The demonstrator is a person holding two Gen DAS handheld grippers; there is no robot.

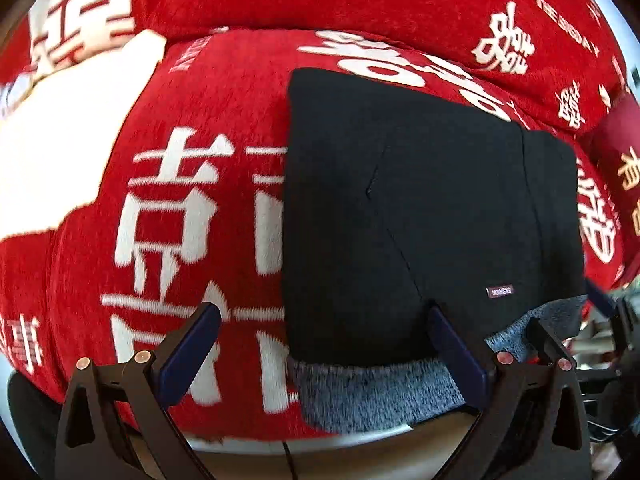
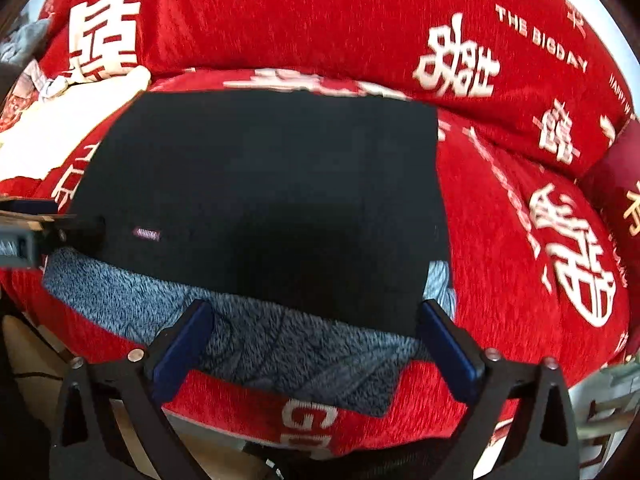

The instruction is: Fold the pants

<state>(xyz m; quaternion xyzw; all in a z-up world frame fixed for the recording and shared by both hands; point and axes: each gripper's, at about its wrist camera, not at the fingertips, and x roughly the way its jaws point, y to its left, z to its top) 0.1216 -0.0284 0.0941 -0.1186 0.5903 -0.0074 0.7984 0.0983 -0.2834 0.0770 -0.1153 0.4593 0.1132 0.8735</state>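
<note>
The black folded pants (image 1: 420,208) are lying flat on a red plush sofa cover with white characters (image 1: 224,92), their fleecy grey inner lining (image 1: 372,396) showing along the near edge, and a small woven label (image 1: 500,291) is sitting near that edge. The left tool (image 1: 324,344) is hovering over the near left corner of the pants, its blue-padded fingers (image 1: 188,356) spread fully wide and gripping nothing; one finger is over the red cover, the other over the black cloth. The right tool (image 2: 316,340) is standing released too, jaws wide apart, straddling the grey lining at the near edge without pinching it. A white patch of the cover (image 2: 72,120) is lying beyond the pants' far left corner
</note>
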